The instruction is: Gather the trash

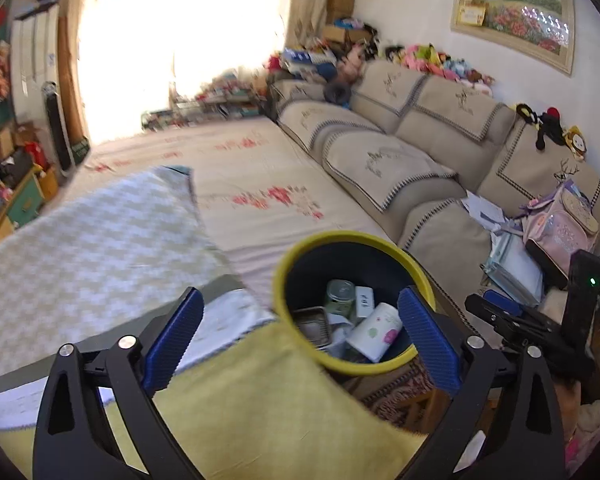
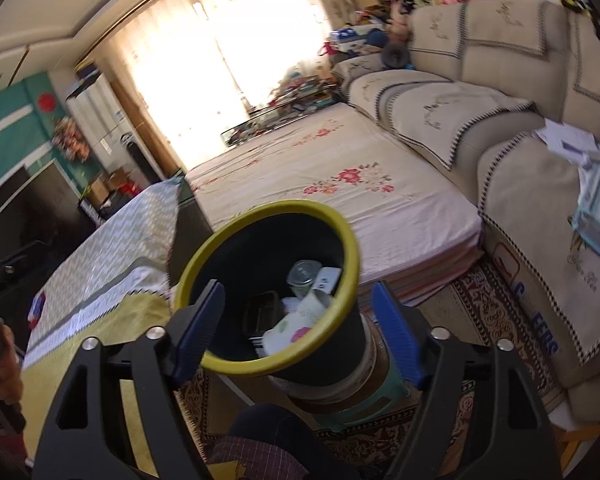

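A dark trash bin with a yellow rim (image 1: 340,236) stands beside the table edge. Inside it lie a glass jar (image 1: 340,296), a flowered paper cup (image 1: 376,330), a small white box (image 1: 365,300) and a dark tray (image 1: 310,324). My left gripper (image 1: 302,336) hangs open over the bin's mouth, with nothing between its blue pads. In the right wrist view the bin's rim (image 2: 260,216) tilts toward me, resting on a teal stool (image 2: 364,396). My right gripper (image 2: 298,330) is open just above the bin and holds nothing. It also shows at the right of the bin, right gripper (image 1: 496,304).
A table with a yellow cloth (image 1: 252,400) and a patterned cloth (image 1: 92,248) lies to the left. Behind the bin is a floral-sheeted mattress (image 1: 260,184), and a beige sofa (image 1: 420,128) with a pink backpack (image 1: 560,228). A person's knee (image 2: 268,440) and a patterned rug (image 2: 488,312) are below.
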